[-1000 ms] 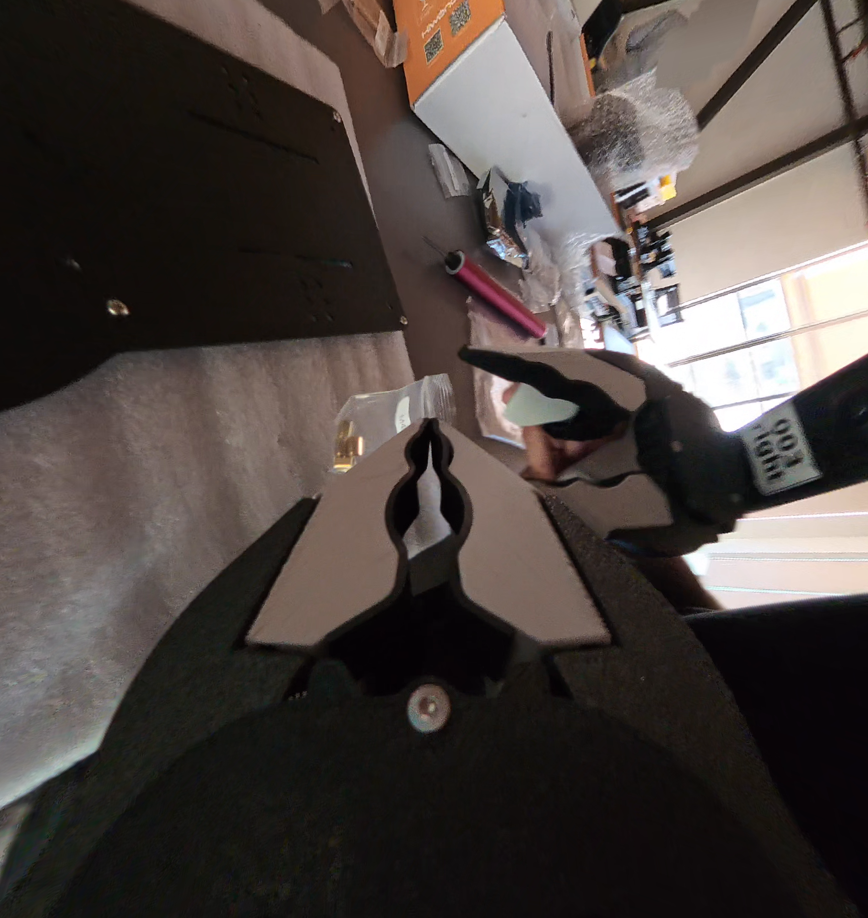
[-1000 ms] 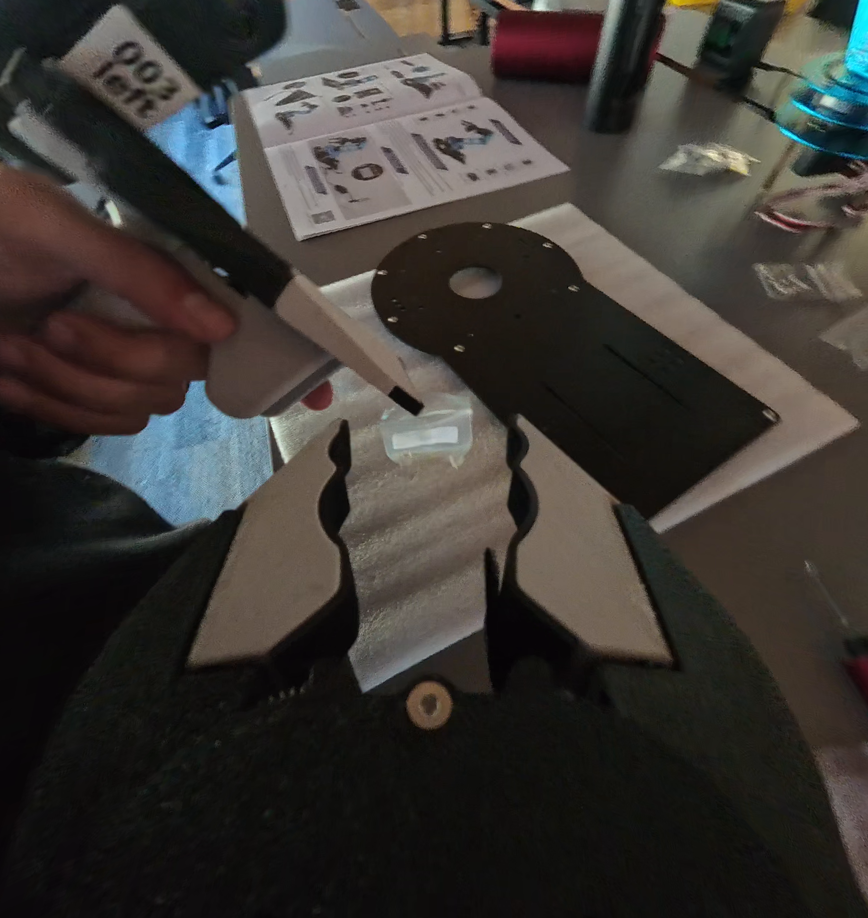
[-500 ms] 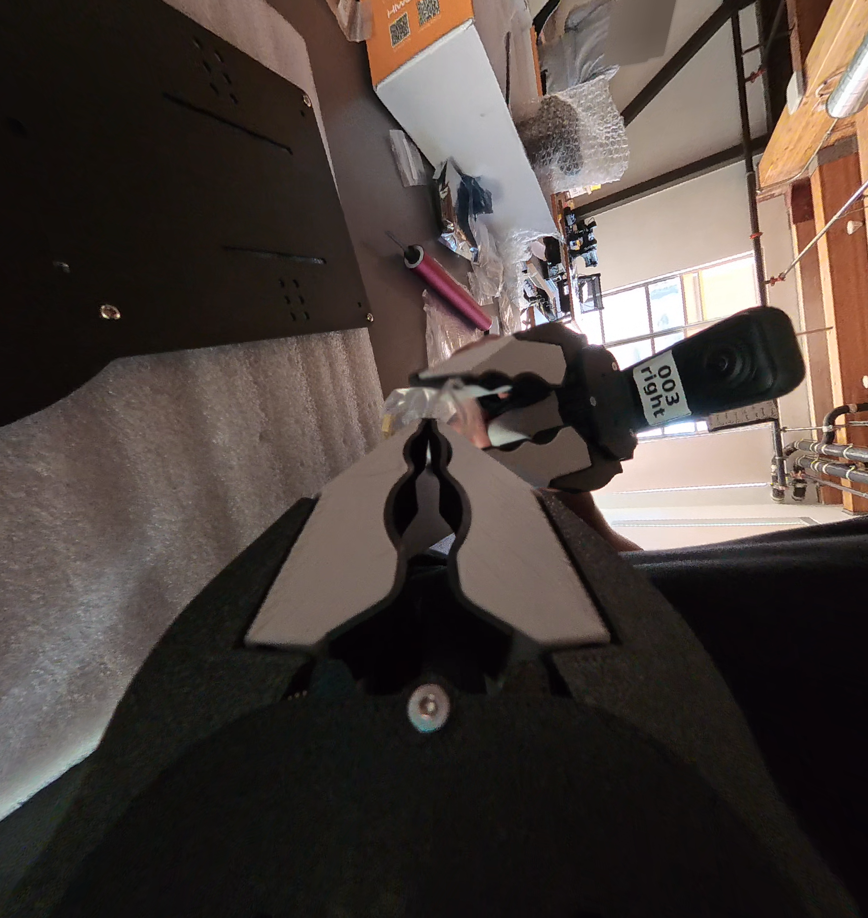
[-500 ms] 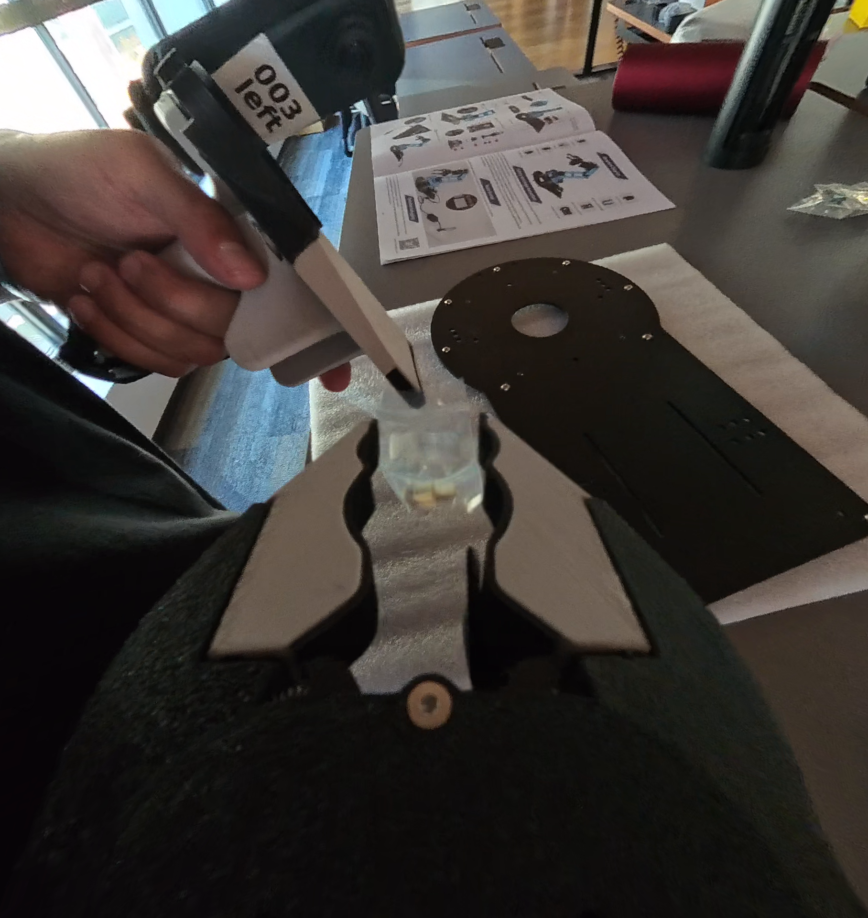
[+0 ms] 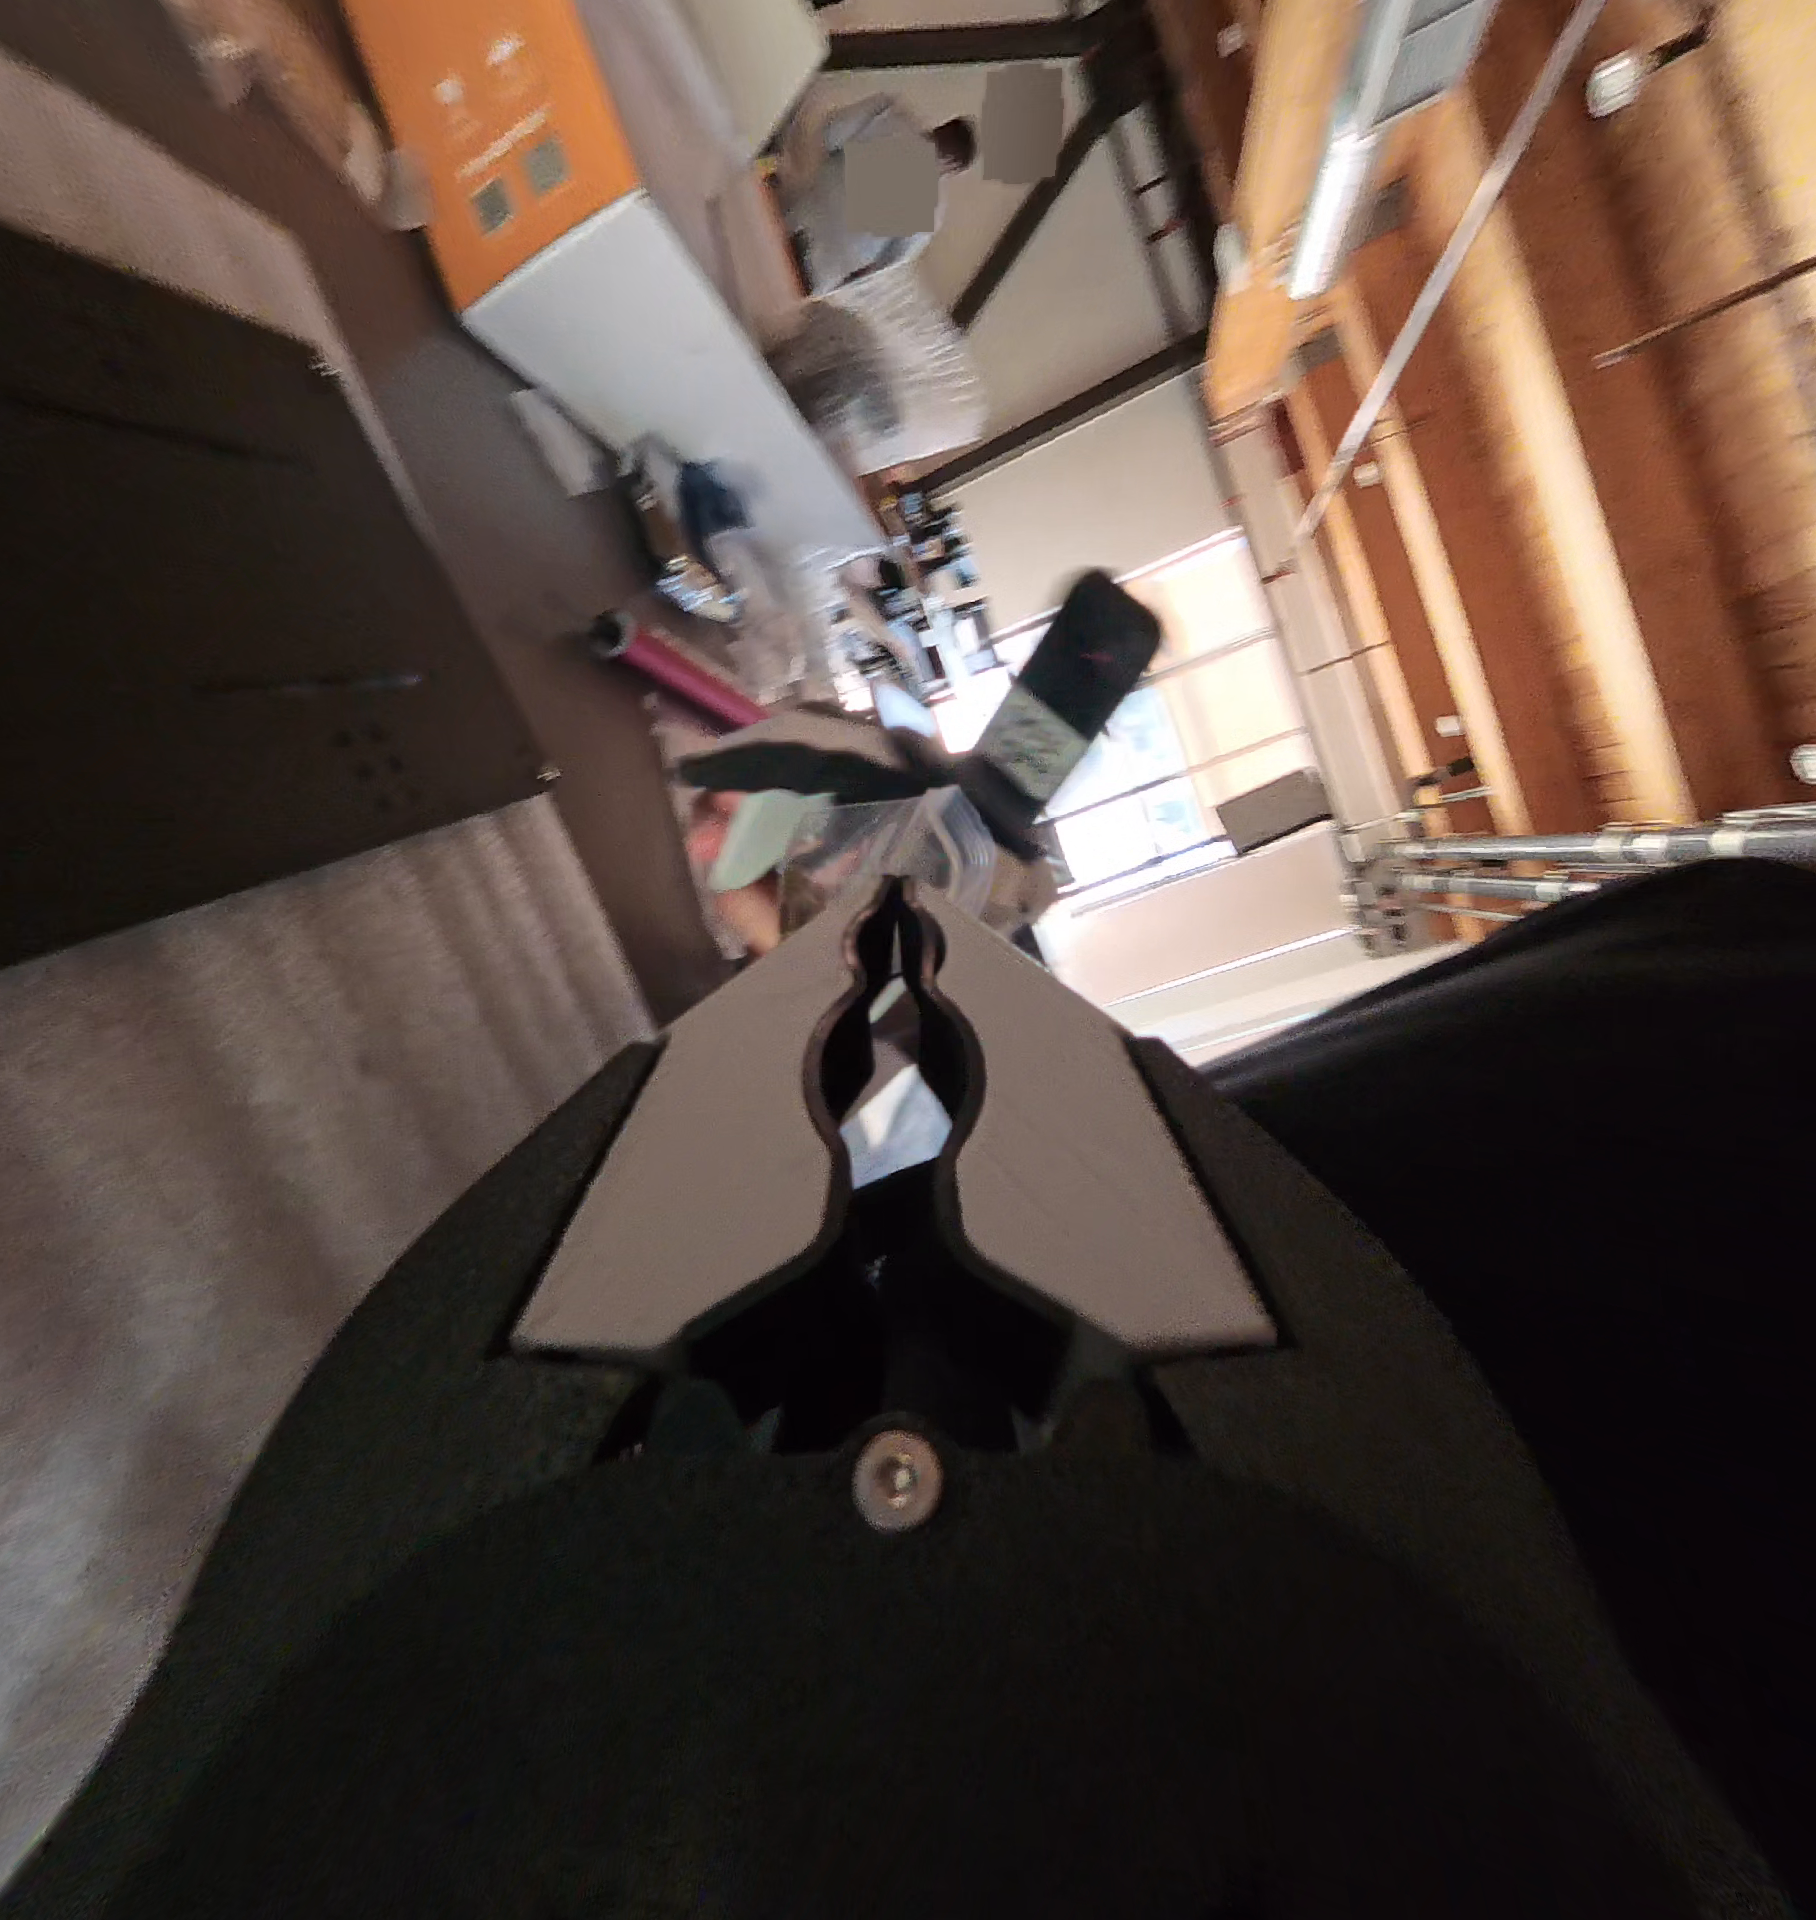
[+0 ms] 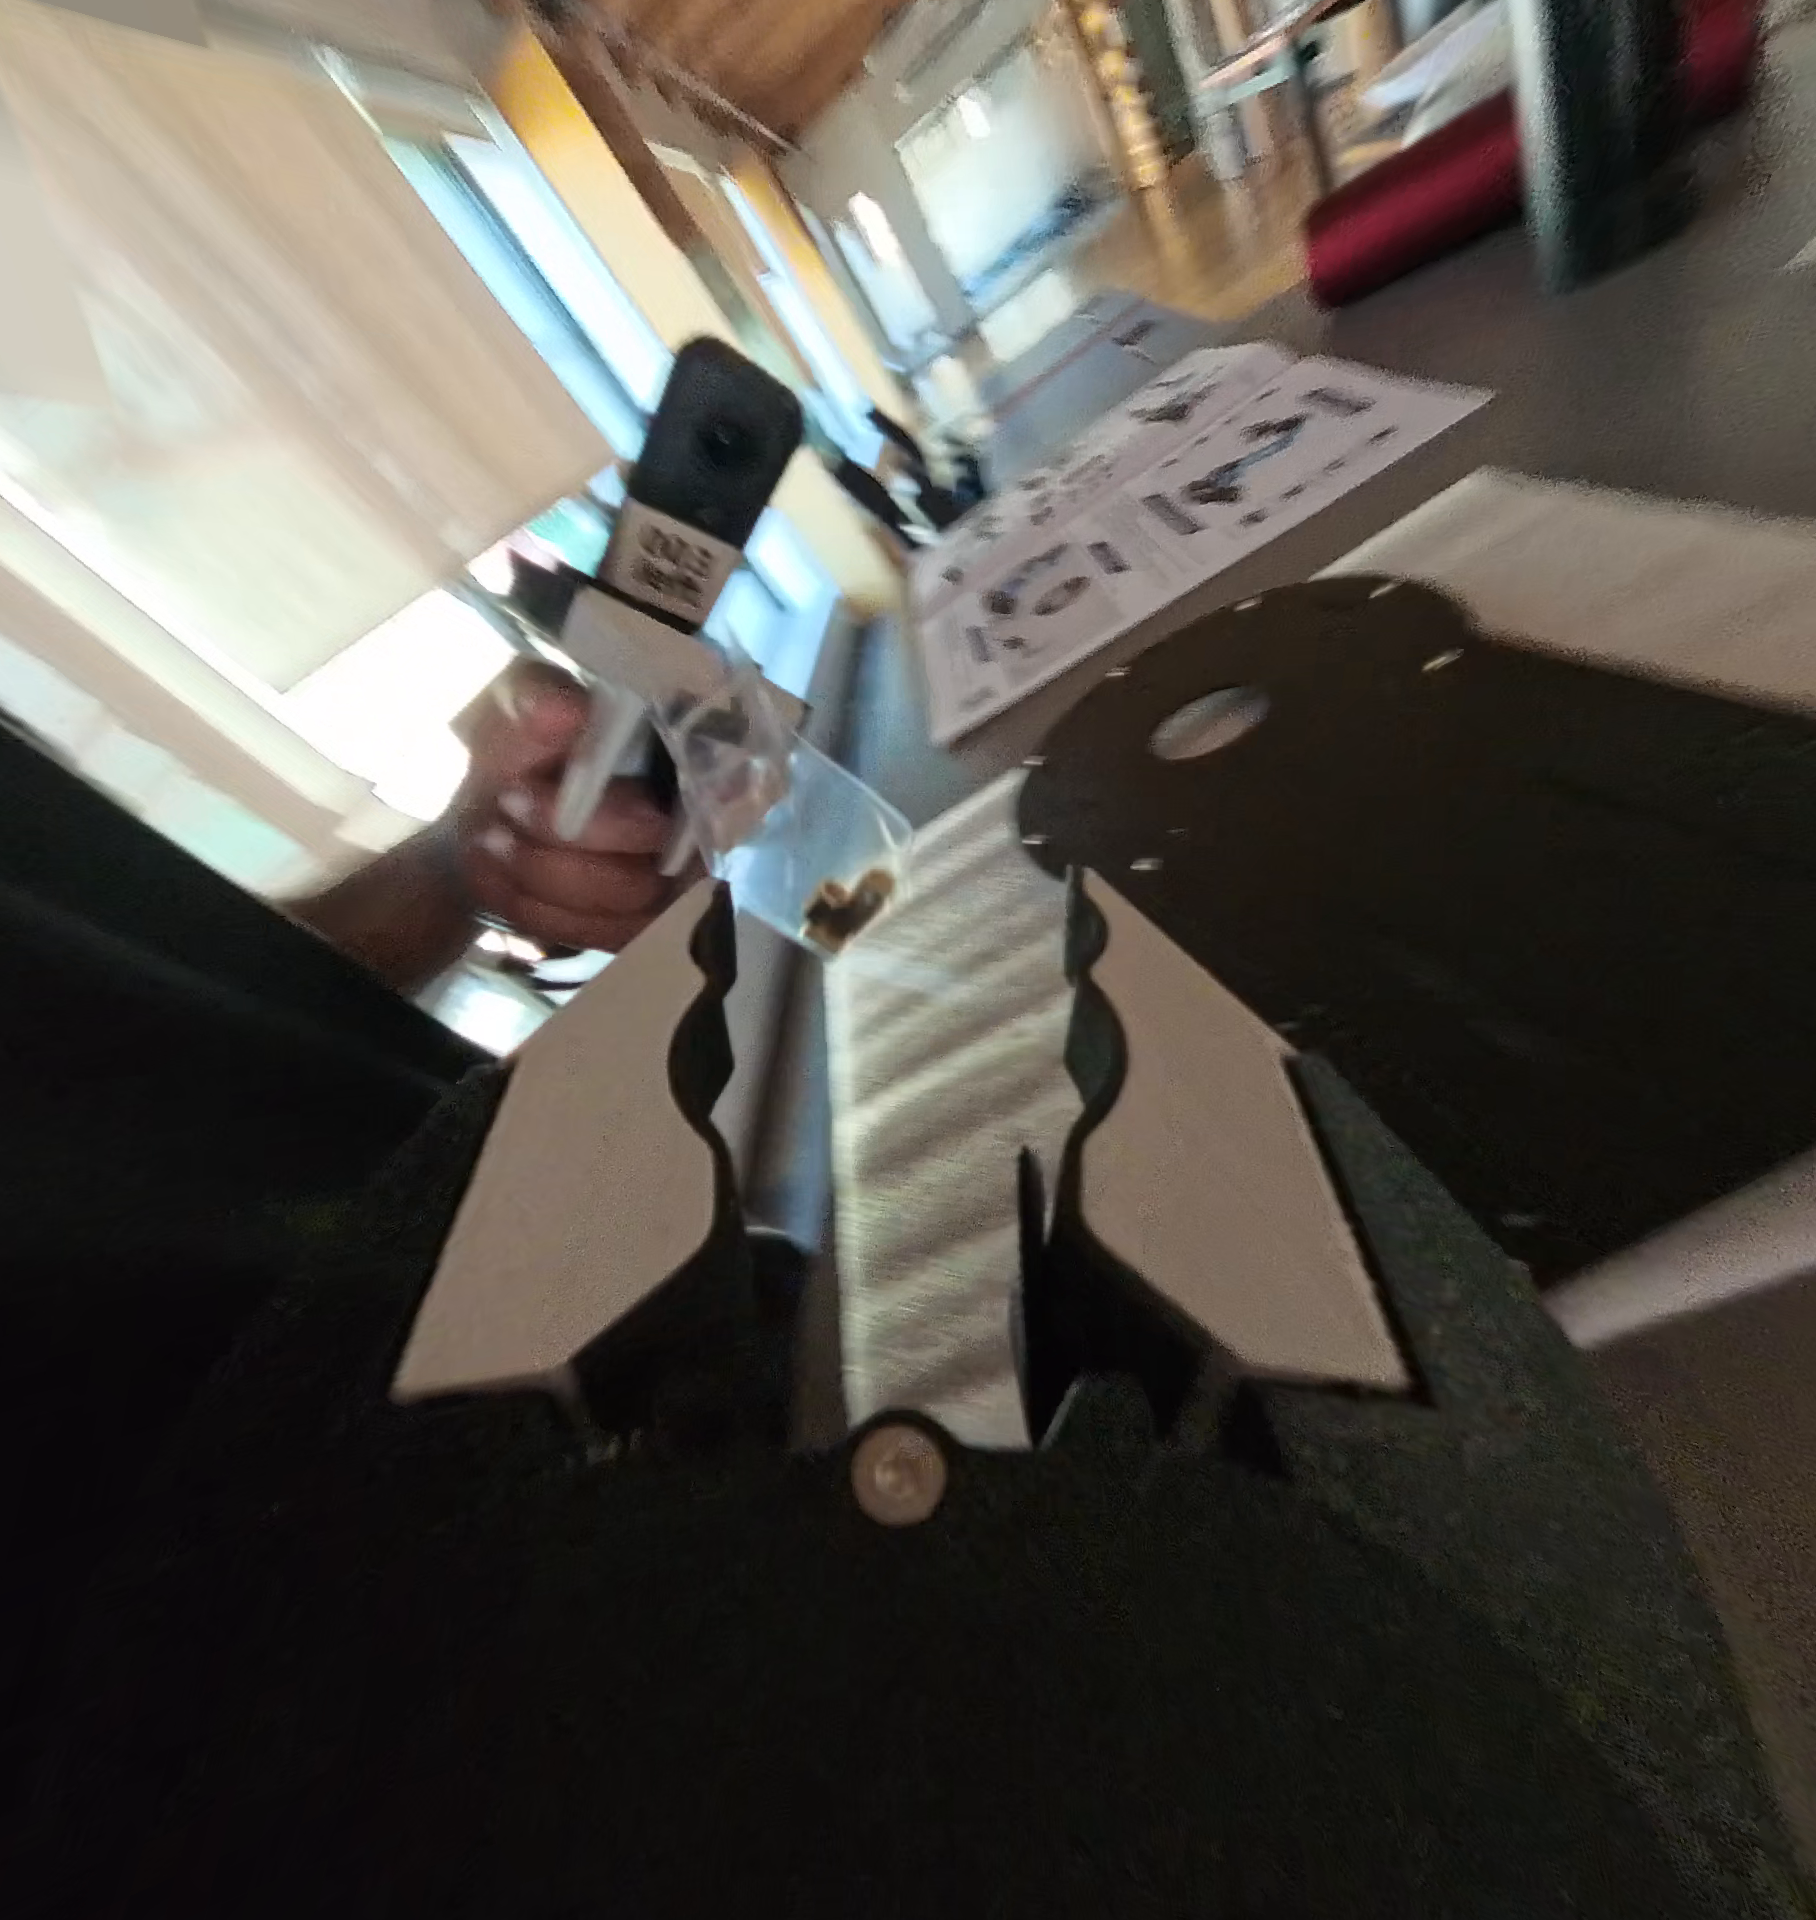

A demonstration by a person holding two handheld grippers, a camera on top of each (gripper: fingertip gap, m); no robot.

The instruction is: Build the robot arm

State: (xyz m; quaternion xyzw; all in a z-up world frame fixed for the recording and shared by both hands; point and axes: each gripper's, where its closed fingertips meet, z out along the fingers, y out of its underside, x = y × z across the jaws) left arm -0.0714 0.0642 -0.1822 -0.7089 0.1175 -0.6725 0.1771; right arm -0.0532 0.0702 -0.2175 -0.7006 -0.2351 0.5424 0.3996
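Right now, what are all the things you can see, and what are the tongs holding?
Plastic bag: one, clear, small dark bits inside, pinched by left tongs, lifted above the foam.
Metal plate: one, black, round hole, lying on the foam.
Foam sheet: one, white, under the plate.
Booklet: one, white, open, beyond the plate.
Box: one, orange and white, far end of table.
Tube: one, pink, on the table.
Left tongs: shut on the bag.
Right tongs: open, just below the bag.
Hand: one, gripping the left tongs' handle.
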